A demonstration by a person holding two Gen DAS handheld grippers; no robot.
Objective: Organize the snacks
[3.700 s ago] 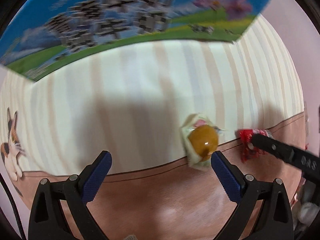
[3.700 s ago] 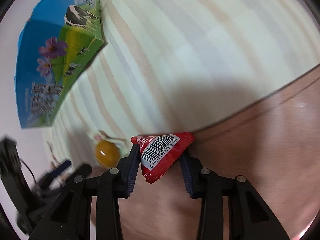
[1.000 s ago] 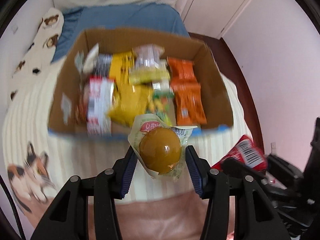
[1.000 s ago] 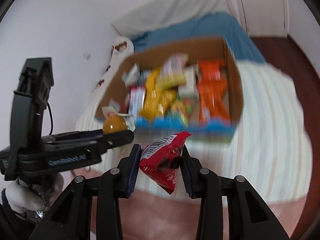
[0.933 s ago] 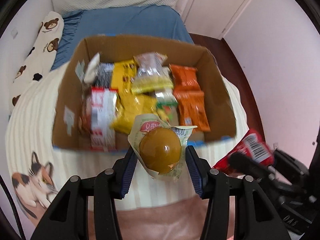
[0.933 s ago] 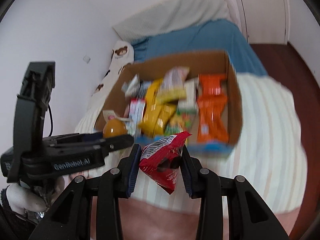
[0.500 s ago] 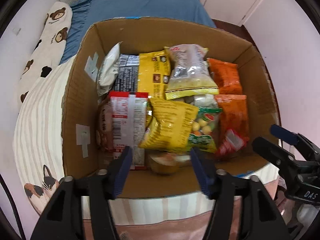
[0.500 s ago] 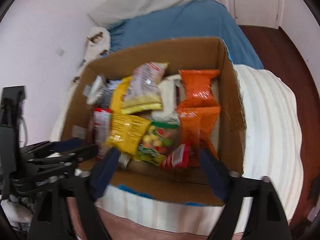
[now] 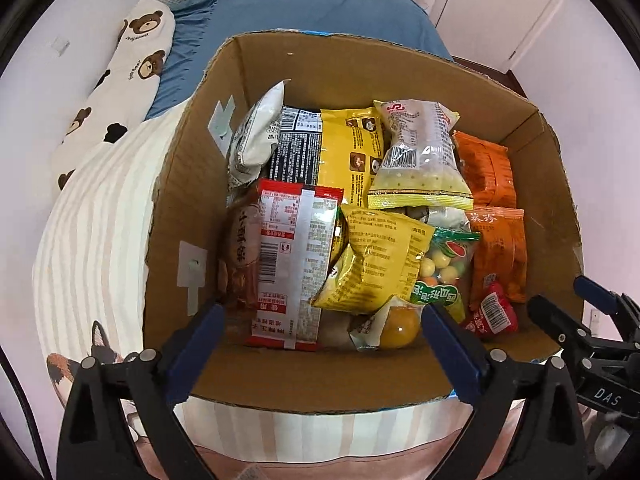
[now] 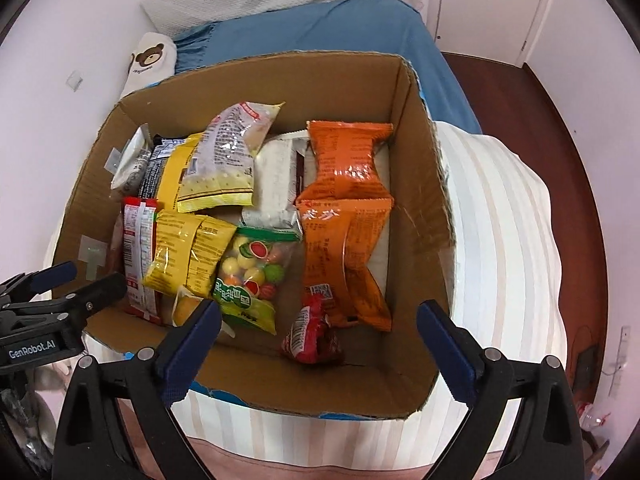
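A cardboard box (image 9: 188, 184) (image 10: 424, 184) full of snack packets stands on a striped blanket. The yellow jelly cup (image 9: 398, 322) lies in the box at its near edge; it also shows in the right wrist view (image 10: 185, 307). The small red packet (image 9: 493, 314) (image 10: 310, 338) lies at the near right of the box floor. My left gripper (image 9: 320, 340) is open and empty above the near edge of the box. My right gripper (image 10: 318, 340) is open and empty above the red packet; it also shows in the left wrist view (image 9: 568, 300).
In the box lie orange packets (image 10: 344, 216), yellow packets (image 9: 376, 260), a red and silver packet (image 9: 294, 256) and a candy bag (image 10: 248, 276). A blue bed (image 9: 320, 16) and a bear pillow (image 9: 116, 84) lie behind. Wooden floor (image 10: 560, 128) is to the right.
Both grippers rose from the blanket with their snacks, moved over the box and opened. The jelly cup and the red packet now lie in the box.
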